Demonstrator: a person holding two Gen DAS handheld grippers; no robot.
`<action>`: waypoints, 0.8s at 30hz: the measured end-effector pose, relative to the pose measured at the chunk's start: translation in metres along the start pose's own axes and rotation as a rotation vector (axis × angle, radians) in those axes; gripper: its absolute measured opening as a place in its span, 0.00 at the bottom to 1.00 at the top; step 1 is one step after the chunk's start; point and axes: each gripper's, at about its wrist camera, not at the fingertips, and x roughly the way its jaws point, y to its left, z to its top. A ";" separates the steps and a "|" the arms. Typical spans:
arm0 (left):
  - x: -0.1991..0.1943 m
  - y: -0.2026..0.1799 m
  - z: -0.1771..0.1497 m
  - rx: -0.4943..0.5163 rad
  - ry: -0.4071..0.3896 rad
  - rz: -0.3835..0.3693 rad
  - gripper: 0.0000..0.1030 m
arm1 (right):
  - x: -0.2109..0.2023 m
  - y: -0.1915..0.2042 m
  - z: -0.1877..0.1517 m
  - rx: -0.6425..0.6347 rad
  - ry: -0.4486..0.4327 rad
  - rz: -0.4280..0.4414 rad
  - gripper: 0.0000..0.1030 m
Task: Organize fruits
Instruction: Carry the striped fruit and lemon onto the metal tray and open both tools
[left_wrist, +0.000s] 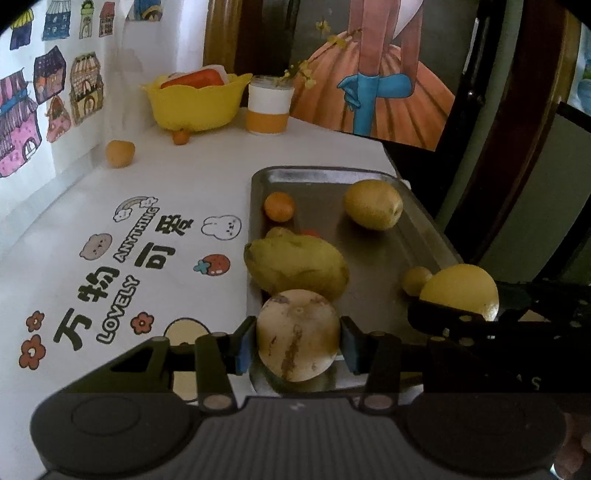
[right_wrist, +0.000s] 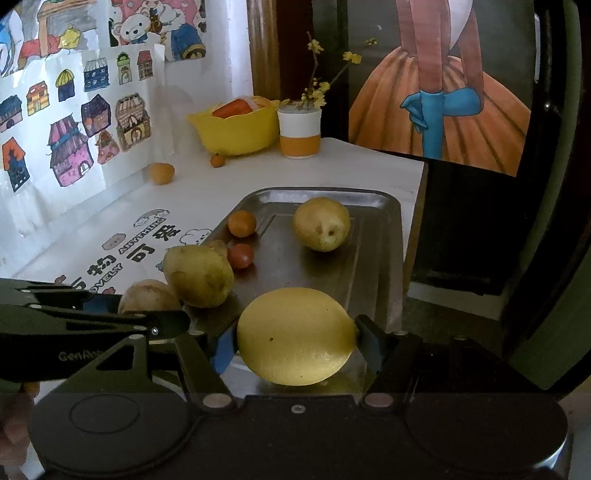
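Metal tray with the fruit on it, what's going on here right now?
A person is sorting fruit with two handheld grippers. The left gripper is shut on a pale brown-streaked fruit, the right gripper on a yellow lemon, both over the near end of the metal tray. A greenish mango, a pear and small oranges sit on it.

You get soft, dim indoor light, brightest on the white bench (left_wrist: 192, 177) and the left wall. The metal tray (right_wrist: 373, 258) shows dull sheen, no hard glare. Fisheye bending curves straight edges, corners fall into black vignette, and the close housing at the bottom looks dark and slightly soft.
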 end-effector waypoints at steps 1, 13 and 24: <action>0.001 0.001 0.000 -0.001 0.003 -0.001 0.49 | 0.001 0.000 -0.001 0.001 0.000 -0.003 0.66; 0.000 0.008 0.001 -0.006 0.010 -0.042 0.52 | 0.011 0.002 -0.007 -0.004 0.009 -0.008 0.67; -0.022 0.025 0.004 -0.060 -0.015 -0.038 0.77 | -0.007 0.005 -0.013 -0.001 -0.026 -0.026 0.88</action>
